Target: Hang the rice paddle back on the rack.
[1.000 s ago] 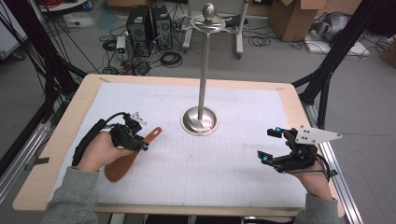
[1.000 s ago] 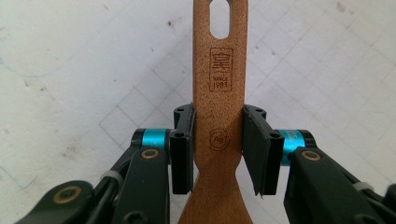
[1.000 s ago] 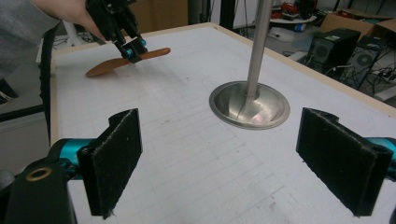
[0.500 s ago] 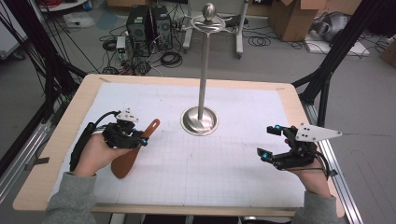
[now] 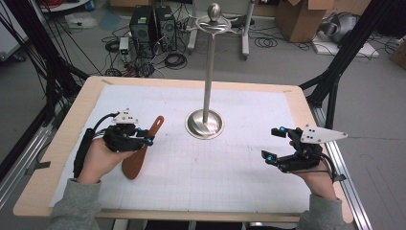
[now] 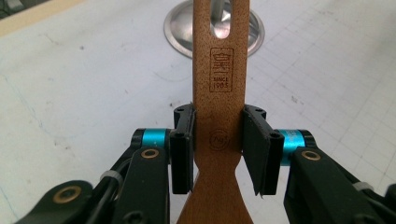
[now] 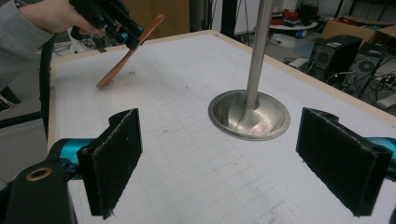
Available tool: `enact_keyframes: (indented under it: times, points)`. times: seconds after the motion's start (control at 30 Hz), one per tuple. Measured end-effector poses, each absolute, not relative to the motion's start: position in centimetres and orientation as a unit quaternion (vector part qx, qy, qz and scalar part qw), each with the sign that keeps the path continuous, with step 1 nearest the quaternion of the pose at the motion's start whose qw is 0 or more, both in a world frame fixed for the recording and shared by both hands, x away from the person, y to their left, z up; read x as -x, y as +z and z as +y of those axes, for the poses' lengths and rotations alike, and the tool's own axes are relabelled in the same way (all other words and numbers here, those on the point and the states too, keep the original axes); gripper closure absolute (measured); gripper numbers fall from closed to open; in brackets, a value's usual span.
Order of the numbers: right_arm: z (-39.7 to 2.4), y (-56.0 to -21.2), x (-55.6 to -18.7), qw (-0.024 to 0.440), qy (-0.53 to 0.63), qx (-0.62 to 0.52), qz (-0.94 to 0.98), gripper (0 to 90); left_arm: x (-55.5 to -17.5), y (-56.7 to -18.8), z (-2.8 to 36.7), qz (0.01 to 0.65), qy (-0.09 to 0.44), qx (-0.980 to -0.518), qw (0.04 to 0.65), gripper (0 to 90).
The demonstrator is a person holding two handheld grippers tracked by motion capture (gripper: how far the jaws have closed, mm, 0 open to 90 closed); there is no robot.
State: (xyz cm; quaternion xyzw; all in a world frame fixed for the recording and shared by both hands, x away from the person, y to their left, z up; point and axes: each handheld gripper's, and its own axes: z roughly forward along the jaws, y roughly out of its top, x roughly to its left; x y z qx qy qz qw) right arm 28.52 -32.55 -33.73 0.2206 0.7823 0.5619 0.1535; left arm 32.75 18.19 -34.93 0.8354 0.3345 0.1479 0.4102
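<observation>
My left gripper (image 5: 146, 136) is shut on the handle of a brown wooden spatula (image 5: 139, 155) at the table's left. In the left gripper view both pads press the flat handle of the spatula (image 6: 219, 70) just above the blade; the slotted handle end points at the metal stand. In the right gripper view the spatula (image 7: 126, 53) hangs tilted, blade tip down at the mat. The stand's round base (image 5: 205, 123) sits mid-table, and a tall pole rises from it to hooks on top. My right gripper (image 5: 272, 143) rests open near the right edge, with nothing between its jaws (image 7: 233, 163).
A white gridded mat (image 5: 230, 172) covers the wooden table. The stand's base (image 7: 247, 114) lies just ahead of the right gripper. Behind the table, computer towers (image 5: 153, 24), cables and cardboard boxes sit on the floor. Black frame struts flank both sides.
The left gripper has tipped the spatula's handle end upward and slightly toward the stand, while the blade stays low. The right gripper has not moved.
</observation>
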Motion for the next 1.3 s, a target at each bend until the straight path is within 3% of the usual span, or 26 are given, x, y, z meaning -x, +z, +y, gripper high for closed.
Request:
enact_keyframes:
  times: [0.63, 0.77, 1.3]
  points:
    - [-32.7, -33.7, -28.4, 0.155, 0.561, -0.223, 0.782, 13.2, -32.7, -33.4, 18.1, 0.322, 0.169, -0.789, 0.496, 65.5]
    - [-32.8, -33.6, -28.4, 0.157, 0.563, -0.222, 0.781, 13.3, -33.0, -32.9, 18.2, 0.312, 0.141, -0.786, 0.515, 65.4]
    - [-32.6, -33.6, -28.4, 0.159, 0.564, -0.221, 0.78, 13.4, -33.4, -29.0, 18.4, 0.296, 0.157, -0.781, 0.527, 65.5]
